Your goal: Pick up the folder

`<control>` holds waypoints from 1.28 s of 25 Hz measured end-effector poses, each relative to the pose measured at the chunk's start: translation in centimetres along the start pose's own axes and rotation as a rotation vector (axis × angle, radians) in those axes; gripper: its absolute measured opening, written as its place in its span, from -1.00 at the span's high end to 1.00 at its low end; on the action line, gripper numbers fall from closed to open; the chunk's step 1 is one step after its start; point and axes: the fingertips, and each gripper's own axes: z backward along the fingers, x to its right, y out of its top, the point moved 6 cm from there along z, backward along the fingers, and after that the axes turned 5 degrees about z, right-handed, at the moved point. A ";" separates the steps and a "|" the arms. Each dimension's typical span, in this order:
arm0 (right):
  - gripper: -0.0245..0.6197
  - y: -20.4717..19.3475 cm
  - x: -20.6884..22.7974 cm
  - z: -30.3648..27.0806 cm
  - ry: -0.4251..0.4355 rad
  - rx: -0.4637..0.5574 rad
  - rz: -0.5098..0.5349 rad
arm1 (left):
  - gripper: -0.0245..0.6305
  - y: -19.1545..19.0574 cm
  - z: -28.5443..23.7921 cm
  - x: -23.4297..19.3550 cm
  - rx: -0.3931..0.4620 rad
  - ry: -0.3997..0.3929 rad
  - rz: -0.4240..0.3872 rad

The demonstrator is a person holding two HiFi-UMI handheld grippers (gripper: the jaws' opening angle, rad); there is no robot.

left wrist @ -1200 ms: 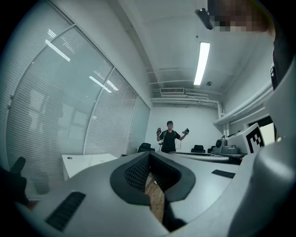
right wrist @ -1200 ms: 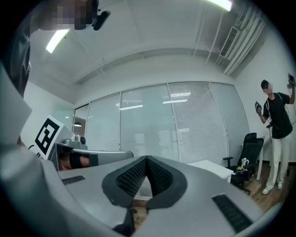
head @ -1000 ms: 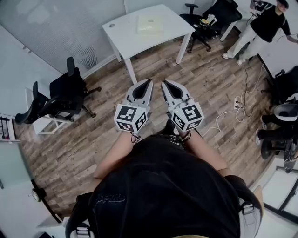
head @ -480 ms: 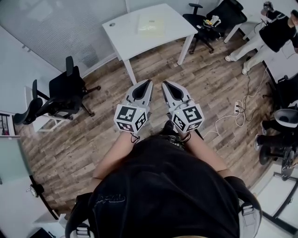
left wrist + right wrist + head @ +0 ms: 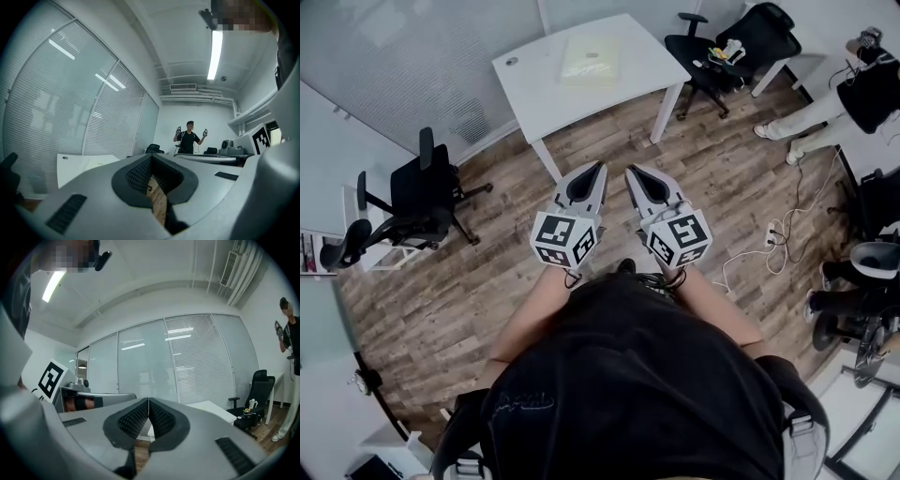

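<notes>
**A:** From the head view, where is the folder sitting?

**B:** The folder [image 5: 591, 58] is lying flat on the white table [image 5: 525, 84], towards the far side of the top and well ahead of both grippers. The left gripper [image 5: 597, 169] and right gripper [image 5: 632, 173] are pointing at it side by side, each fully closed and carrying nothing.

**A:** How is it going to handle?

**B:** I'm guessing it's thin, light, smooth and a bit floppy. Lying flat, it's offering no lip, so I'd be sliding it to a table edge and pinching the overhang near a corner or the spine.

**A:** Any room trouble?

**B:** Bare wood floor is running straight to the table. A black chair [image 5: 427, 192] is standing off to the left, another chair [image 5: 722, 47] is crowding the table's right corner, and a cable [image 5: 769, 239] is trailing on the right.

**A:** And the left gripper view?

**B:** The left gripper [image 5: 151, 160] is showing its pads together with only floor behind them. The table [image 5: 82, 164] is showing low on the left; I can't make out the folder on it. A person [image 5: 189, 138] is standing far back.

**A:** The right gripper view?

**B:** The right gripper [image 5: 148, 405] is likewise pressed closed and empty. The table [image 5: 213, 408] is peeking out beyond it, with that chair [image 5: 257, 390] just past its end.
</notes>
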 end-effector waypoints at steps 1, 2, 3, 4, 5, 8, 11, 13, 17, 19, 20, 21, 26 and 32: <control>0.86 0.0 1.1 0.0 0.007 -0.004 0.001 | 0.88 0.1 -1.1 0.2 0.003 0.004 0.001; 0.85 0.0 2.0 0.0 0.014 -0.008 0.003 | 0.88 0.2 -2.1 0.6 0.006 0.008 0.001; 0.86 -0.1 2.9 0.2 0.019 -0.014 0.005 | 0.88 0.1 -3.0 0.9 0.006 0.010 0.001; 0.85 -0.2 3.7 0.3 0.020 -0.017 0.005 | 0.88 0.1 -3.7 1.1 0.005 0.011 0.001; 0.86 -0.3 4.3 0.2 0.018 -0.019 0.002 | 0.88 0.0 -4.3 1.1 0.003 0.011 -0.001; 0.85 -0.6 5.8 -0.5 0.013 -0.016 -0.018 | 0.88 0.1 -5.6 0.7 -0.010 0.015 -0.005; 0.85 -1.2 7.3 -0.8 0.009 -0.027 -0.026 | 0.88 -0.1 -7.2 0.6 -0.017 0.020 0.001; 0.86 -1.6 8.4 -1.1 -0.003 -0.035 -0.039 | 0.88 -0.2 -8.4 0.6 -0.026 0.013 0.005; 0.86 -1.5 10.1 -2.6 -0.017 -0.039 -0.034 | 0.88 0.0 -10.5 -0.6 -0.029 0.002 0.009; 0.85 -1.4 10.9 -3.6 -0.023 -0.040 -0.031 | 0.88 0.1 -11.7 -1.4 -0.029 -0.005 0.018; 0.85 -1.4 11.4 -4.0 -0.028 -0.041 -0.028 | 0.88 0.1 -12.4 -1.8 -0.031 -0.012 0.021; 0.85 -1.4 11.8 -4.5 -0.036 -0.043 -0.026 | 0.88 0.2 -13.1 -2.2 -0.032 -0.022 0.022; 0.85 -1.5 13.6 -8.1 -0.071 -0.041 -0.038 | 0.88 1.2 -15.9 -5.2 -0.041 -0.058 0.015; 0.85 0.0 15.3 -13.8 -0.107 -0.030 -0.030 | 0.88 3.9 -19.1 -9.9 -0.046 -0.093 0.001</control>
